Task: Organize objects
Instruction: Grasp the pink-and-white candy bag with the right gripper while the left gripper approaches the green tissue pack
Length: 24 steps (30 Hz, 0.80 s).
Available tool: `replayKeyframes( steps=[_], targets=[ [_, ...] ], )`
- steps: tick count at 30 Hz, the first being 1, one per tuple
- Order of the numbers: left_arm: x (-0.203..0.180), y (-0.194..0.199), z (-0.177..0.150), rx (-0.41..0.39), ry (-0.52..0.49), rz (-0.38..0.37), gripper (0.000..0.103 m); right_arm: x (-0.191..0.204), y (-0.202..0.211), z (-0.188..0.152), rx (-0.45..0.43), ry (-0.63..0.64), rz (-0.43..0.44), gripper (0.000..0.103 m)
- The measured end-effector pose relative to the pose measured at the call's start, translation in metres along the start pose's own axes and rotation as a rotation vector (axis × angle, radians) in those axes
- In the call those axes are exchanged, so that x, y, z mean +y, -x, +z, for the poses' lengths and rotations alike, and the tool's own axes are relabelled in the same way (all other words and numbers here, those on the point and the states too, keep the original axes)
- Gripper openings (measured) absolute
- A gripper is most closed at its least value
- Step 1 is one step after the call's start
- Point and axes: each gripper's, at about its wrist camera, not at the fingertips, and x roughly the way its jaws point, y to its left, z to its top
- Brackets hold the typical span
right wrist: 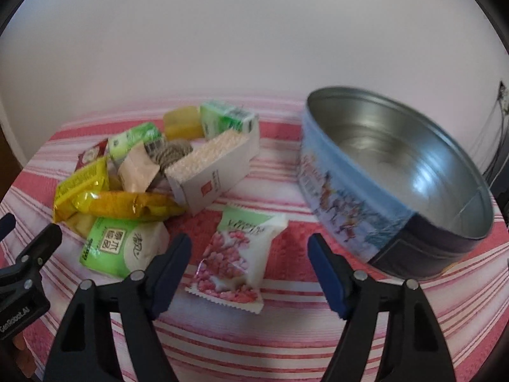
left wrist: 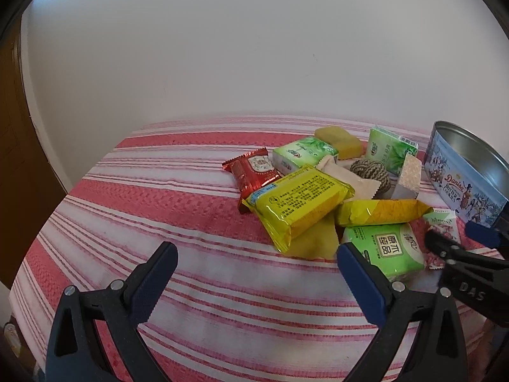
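The right gripper (right wrist: 249, 256) is the nearer tool to the next likely item, the pink-and-white packet (right wrist: 237, 254). Its jaws stand apart and hold nothing. In the right wrist view the packet lies flat on the striped cloth (right wrist: 286, 318), directly ahead of the fingers and between their lines, with no contact visible. Its long axis runs near to far, tilted slightly to the right at the far end, so the jaws straddle its short width. This is judged a workable alignment for closing across the packet after a short advance downward and forward.

The open tin (right wrist: 397, 184) sits just right of the packet and a little farther away, empty inside. It is the probable destination; transfer would be a short move to the right.

The left gripper (left wrist: 254, 270) is also wide open and empty. It hovers over bare cloth at the near left of the snack pile (left wrist: 318, 191), its right finger in front of the green tissue pack (left wrist: 388, 248). The tin lies at the far right of that view, well apart from the left fingers.
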Motion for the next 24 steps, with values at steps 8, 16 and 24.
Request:
replayKeyframes(
  steps=[8,16,24],
  targets=[
    [-0.005,-0.003,0.0,0.011,-0.005,0.002,0.102,0.01,-0.014,0.001,0.069,0.031,0.025,0.064],
    [-0.004,-0.005,-0.002,0.03,0.003,-0.002,0.102,0.014,-0.011,0.001,0.06,0.045,0.023,0.048],
    [-0.008,-0.003,-0.005,0.038,-0.005,-0.02,0.102,0.01,-0.006,-0.001,0.045,0.054,0.066,0.04]
  ],
)
